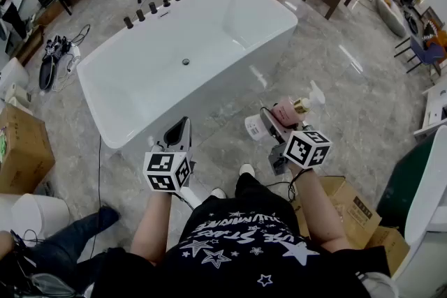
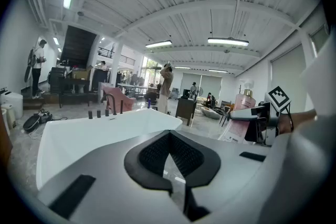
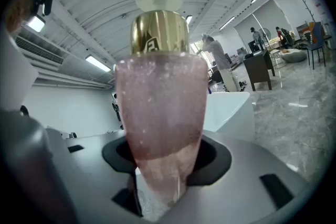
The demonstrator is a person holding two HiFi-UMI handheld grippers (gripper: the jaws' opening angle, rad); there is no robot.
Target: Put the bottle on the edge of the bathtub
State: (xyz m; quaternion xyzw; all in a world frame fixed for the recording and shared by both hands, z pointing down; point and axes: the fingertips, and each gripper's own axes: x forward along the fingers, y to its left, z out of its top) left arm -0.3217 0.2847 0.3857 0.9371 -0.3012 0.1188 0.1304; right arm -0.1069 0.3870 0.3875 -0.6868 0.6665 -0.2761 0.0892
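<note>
Standing close to the person, I see both tools raised at waist height. The left gripper has its jaws drawn together on nothing, and it points at the outer wall of the white rectangular freestanding bathtub. The right gripper is clamped round the middle of the pink translucent pump bottle with a gold collar and pale cap. That bottle hangs in the air over the grey marble floor, touching no surface. Its long axis runs cap-up and leans a little, with the cap tipped away from the tub. The tub's near long edge lies ahead and to the left of the bottle. I judge the near right corner of the rim to be the closest stretch to it, with open floor between. The holding hand is the right one, so the carry would go forward and leftward, with the bottle brought upright so its base meets the flat rim. Farther off, black tap fittings stand along the far left end of the rim, well apart from that corner.
</note>
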